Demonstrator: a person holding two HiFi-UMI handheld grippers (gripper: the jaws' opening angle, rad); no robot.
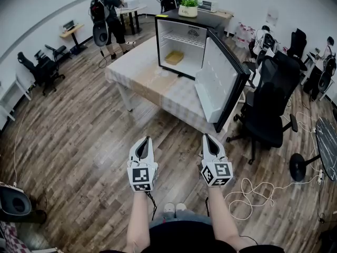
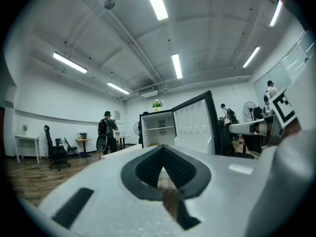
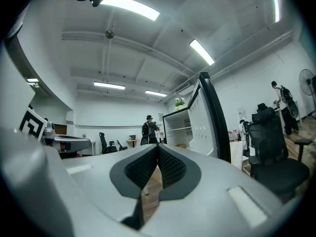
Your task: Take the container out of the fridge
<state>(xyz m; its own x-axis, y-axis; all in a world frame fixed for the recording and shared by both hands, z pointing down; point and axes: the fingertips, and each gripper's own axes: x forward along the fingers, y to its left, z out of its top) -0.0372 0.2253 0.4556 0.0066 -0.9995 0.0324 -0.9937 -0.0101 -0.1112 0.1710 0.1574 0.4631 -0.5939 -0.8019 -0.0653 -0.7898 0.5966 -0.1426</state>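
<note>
**Q:** Which bodies are largest?
**A:** The tabletop (image 1: 138,74), which bears the fridge (image 1: 169,24) with its door (image 1: 218,83) swung wide open.
**Q:** Where is the container?
**A:** The container (image 1: 174,57), shallow and yellowish, lies on the fridge floor beneath the wire shelf (image 1: 181,38).
**Q:** And the claws?
**A:** The left claw (image 1: 145,141) and the right claw (image 1: 209,140) are each held level, jaws together and empty, well short of the tabletop.
</note>
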